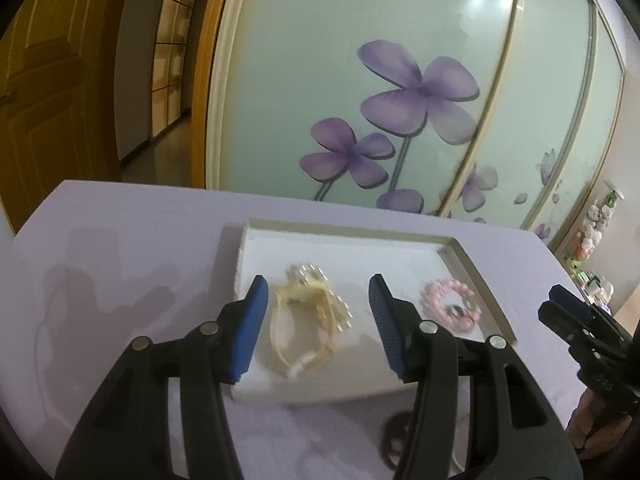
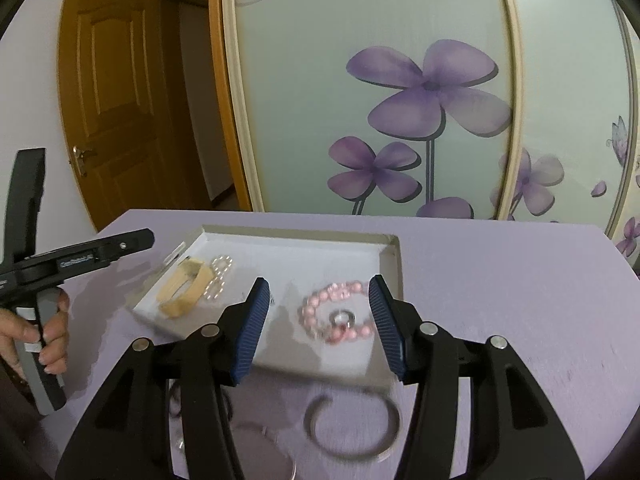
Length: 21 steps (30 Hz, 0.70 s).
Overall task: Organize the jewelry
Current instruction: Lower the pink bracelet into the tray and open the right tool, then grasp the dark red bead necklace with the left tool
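The shallow white rectangular tray (image 2: 390,258) on the lilac table (image 2: 500,280) already holds some of the jewelry: a cream-coloured bangle (image 2: 184,290) lying against a short strand of white pearl beads (image 2: 220,276) at its left end, and a pink beaded bracelet (image 2: 334,314) with a small silver ring (image 2: 343,317) inside its loop at the right end. That part looks done. Still out on the table in front of the tray's near edge are a plain grey metal open cuff (image 2: 352,426), a thin wire hoop (image 2: 276,444) partly hidden behind the tool, and a dark reddish piece (image 1: 394,438) too blurred to identify, so I judge the job roughly half finished.

The right gripper (image 2: 318,322) stands with its blue pads apart and empty, the pink bracelet lying between them without contact. The left gripper (image 1: 318,324) is likewise parted and holds nothing, hovering above the cream bangle.

The tray's middle is bare, giving landing room for the remaining pieces. Its raised rim at the back and right must be cleared when lowering anything in, and the two tools sit near each other, so crossing paths is a risk
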Available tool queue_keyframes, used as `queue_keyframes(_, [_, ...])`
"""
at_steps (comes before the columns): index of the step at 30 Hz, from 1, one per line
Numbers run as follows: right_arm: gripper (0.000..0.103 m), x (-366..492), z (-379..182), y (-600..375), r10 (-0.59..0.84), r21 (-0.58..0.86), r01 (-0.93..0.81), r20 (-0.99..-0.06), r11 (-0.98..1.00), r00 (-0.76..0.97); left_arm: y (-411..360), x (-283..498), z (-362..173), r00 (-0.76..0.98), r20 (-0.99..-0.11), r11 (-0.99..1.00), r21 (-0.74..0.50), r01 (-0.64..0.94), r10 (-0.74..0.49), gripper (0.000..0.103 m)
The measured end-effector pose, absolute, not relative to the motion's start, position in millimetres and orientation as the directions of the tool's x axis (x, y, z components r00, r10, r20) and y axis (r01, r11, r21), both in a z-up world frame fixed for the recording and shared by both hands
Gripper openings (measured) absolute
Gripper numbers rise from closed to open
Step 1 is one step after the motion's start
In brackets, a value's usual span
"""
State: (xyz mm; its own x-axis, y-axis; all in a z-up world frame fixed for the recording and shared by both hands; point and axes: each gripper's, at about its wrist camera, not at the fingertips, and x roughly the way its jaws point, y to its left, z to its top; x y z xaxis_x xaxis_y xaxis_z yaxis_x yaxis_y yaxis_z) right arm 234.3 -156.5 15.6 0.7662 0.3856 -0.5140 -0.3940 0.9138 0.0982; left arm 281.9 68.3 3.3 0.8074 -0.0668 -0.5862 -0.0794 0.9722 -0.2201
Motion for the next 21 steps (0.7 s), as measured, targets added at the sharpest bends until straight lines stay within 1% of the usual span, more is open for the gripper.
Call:
queue_keyframes(5, [0.054,199,15,-168,0.389,0.106,-0.394,-0.513,0.913,0.765,48,260,-10,0.777,-0.617,0.971,-0.237,-0.035,-0.123,0.053])
queue_keyframes(12, [0.055,162,12,-179,0.390,0.119,-0.386,-0.513,0.915,0.765,13,241,-44,0.700,-0.690,0.972,-0.234,0.024,-0.183,0.053])
queue_keyframes(21, [0.055,146,0,-181,0.406,0.153,-0.387,-0.533,0.909,0.742,-9,245,-68,0.635,-0.752,0.980,-0.192,0.045,-0.177,0.053])
